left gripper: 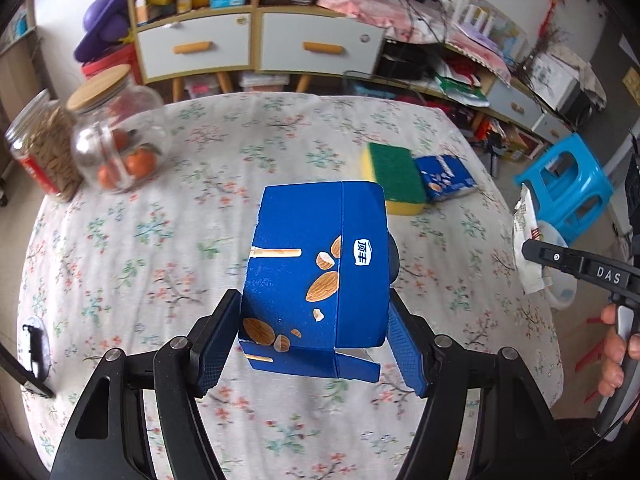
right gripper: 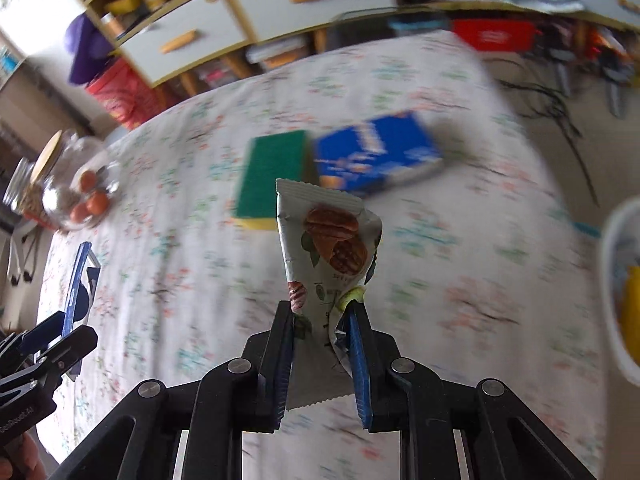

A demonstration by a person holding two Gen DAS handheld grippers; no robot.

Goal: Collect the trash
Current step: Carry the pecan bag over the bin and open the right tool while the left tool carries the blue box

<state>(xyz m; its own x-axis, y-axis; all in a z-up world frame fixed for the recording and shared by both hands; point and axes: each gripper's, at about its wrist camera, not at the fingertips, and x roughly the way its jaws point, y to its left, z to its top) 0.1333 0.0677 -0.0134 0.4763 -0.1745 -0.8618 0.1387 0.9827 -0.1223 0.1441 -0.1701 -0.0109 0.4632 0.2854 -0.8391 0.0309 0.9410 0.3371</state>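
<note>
The left gripper [left gripper: 316, 344] pinches a blue box [left gripper: 320, 272] by its two sides, lifted clear of the floral table [left gripper: 160, 240]. The right gripper [right gripper: 322, 320] is pressed onto a crumpled nut wrapper [right gripper: 324, 248], which stands up between its fingers. Further off on the table lie a green sponge [right gripper: 272, 172] and, touching it, a second blue pack [right gripper: 376, 156]. A jar [left gripper: 120, 136] of oranges stands at the far left.

sponge [right gripper: 272, 176] blurred, white bowl [right gripper: 620, 280] cut off
</note>
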